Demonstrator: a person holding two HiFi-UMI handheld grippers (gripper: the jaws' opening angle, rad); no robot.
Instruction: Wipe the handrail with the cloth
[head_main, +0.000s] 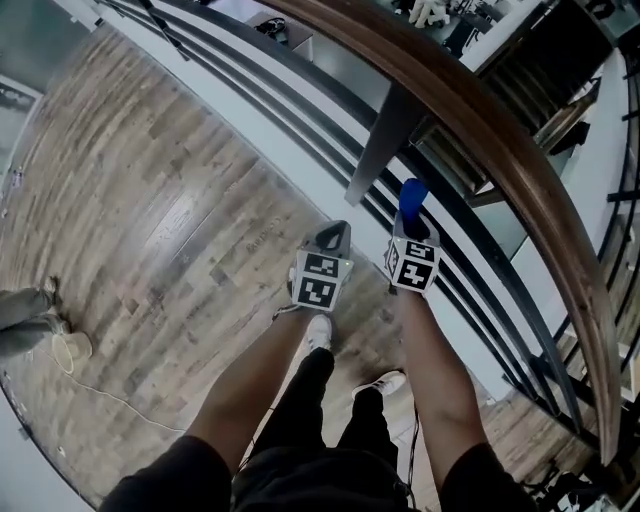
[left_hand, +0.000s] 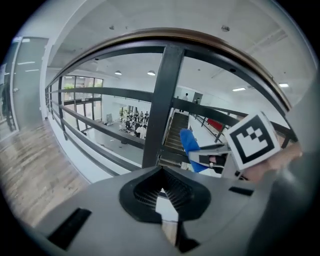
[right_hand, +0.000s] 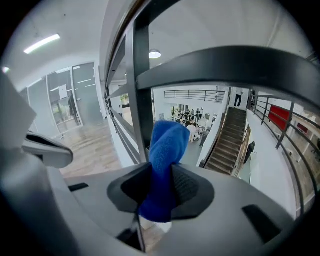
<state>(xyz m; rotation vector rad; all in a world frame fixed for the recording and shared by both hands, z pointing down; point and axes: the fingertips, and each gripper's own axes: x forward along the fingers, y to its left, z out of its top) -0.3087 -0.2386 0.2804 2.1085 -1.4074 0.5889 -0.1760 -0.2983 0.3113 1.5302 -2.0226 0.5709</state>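
Both grippers hang side by side near the dark railing bars (head_main: 385, 130), below the curved wooden handrail (head_main: 500, 140). The right gripper (head_main: 413, 222) has its jaws clamped on a blue cloth (right_hand: 165, 160), which sticks up clear of the handrail. The left gripper (head_main: 337, 232) has its jaws pressed together on nothing.

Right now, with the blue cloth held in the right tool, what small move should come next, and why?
Probably raise the right tool until the blue cloth touches the wooden handrail. The cloth is clamped and sticks out past the jaws, but in the head view it sits below the rail and apart from it, so wiping cannot begin yet.
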